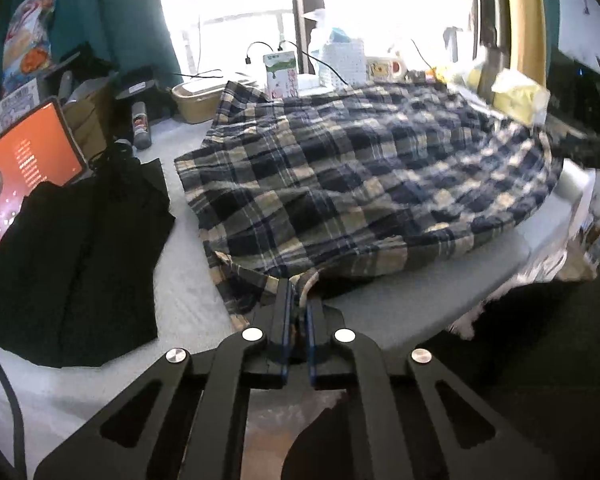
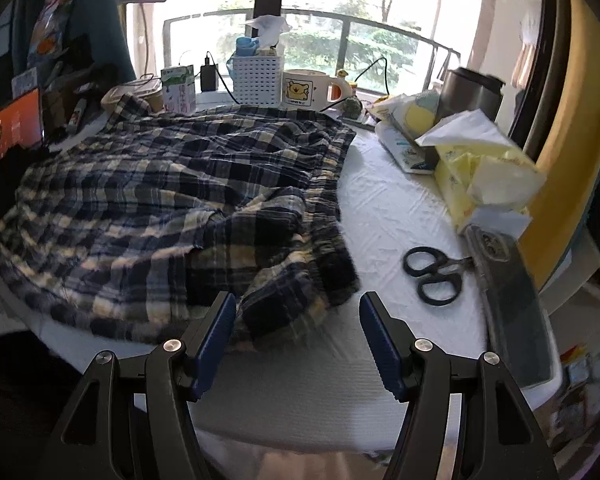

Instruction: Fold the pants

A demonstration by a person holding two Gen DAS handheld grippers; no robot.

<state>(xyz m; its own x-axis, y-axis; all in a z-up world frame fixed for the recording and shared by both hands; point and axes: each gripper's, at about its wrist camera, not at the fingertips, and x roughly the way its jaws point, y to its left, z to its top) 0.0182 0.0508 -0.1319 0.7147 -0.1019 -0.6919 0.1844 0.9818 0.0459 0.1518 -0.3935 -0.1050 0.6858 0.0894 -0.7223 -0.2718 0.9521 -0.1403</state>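
Plaid pants (image 2: 172, 208) lie spread over the middle of the bench (image 2: 384, 208), rumpled, and they appear to have one loose layer lying over another. No tidy fold visible yet; I judge the task early, at the first pick-up. Still to do: straighten the cloth, bring one half over the other, and make the remaining folds.

Left tongs (image 1: 299, 308): jaws closed nearly together, with a tuck of the plaid hem at the near edge pinched between the blue pads. Cloth there looks bunched up into the jaws.

Right tongs (image 2: 298, 320): jaws stand well apart and hold nothing. They hover just over the near corner of the pants, with a flap of fabric lying between and slightly ahead of the fingers. No contact that I can confirm.

Orientation: in the right wrist view the long axis runs across the bench from left to right. The gathered edge, seemingly the waistband, is on the right, near the scissors (image 2: 434, 276). I cannot see the leg ends clearly.

Dark folded garment (image 1: 76, 264) sits beside the pants on the left.
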